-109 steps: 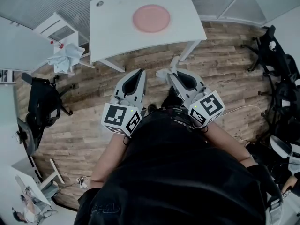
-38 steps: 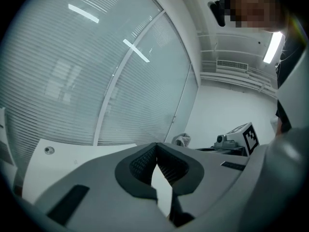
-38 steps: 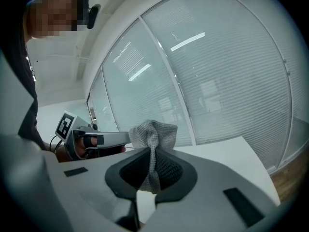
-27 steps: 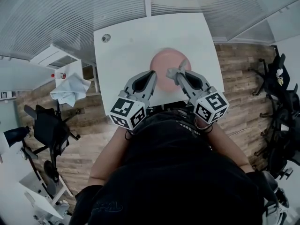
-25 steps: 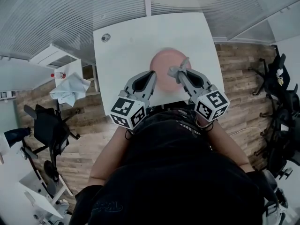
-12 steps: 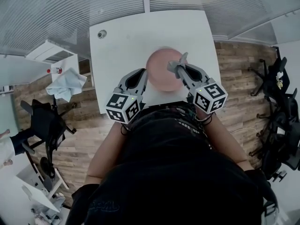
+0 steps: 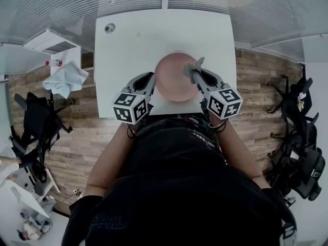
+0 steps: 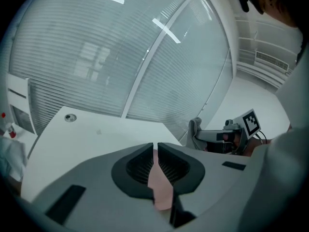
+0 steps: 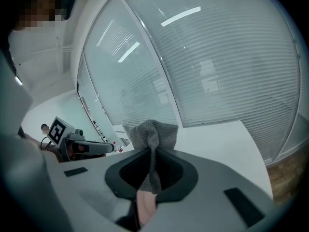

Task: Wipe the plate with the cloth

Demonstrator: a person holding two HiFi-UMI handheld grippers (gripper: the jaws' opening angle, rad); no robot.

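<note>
Head view, change: both grippers lower and further in over the white surface (image 7: 128,45) than a second ago, now flanking the pink plate (image 7: 173,81). Approach apparently done, wiping not yet begun.
Head view, plate: flat near the surface's front edge, bare, nothing lying in it.
Head view, left gripper (image 7: 151,76): at the plate's left rim; contact impossible to tell.
Head view, right gripper (image 7: 190,74): over the plate's right side, grey cloth (image 7: 195,65) poking out past its tips.
Head view, side shelf (image 7: 60,53): well apart at the left, with a pale blue rag (image 7: 63,80) draped on it.
Left gripper view, jaws: just been opening, so far parted by only a thin slit. Nothing gripped; pink of the plate visible through the gap from below.
Left gripper view, beyond: right gripper with its cloth tuft off to the right; cable hole (image 8: 70,118) at the surface's far corner.
Right gripper view, jaws: clamped on the knitted grey cloth, a tuft bunched above the tips and a strip running back between the pads, plate pink beneath.
Right gripper view, beyond: left gripper low at the left.
Meaning for the task: cloth poised above the plate, so pressing down and rubbing probably next. Left jaws likely opening to steady the rim — a guess only.
</note>
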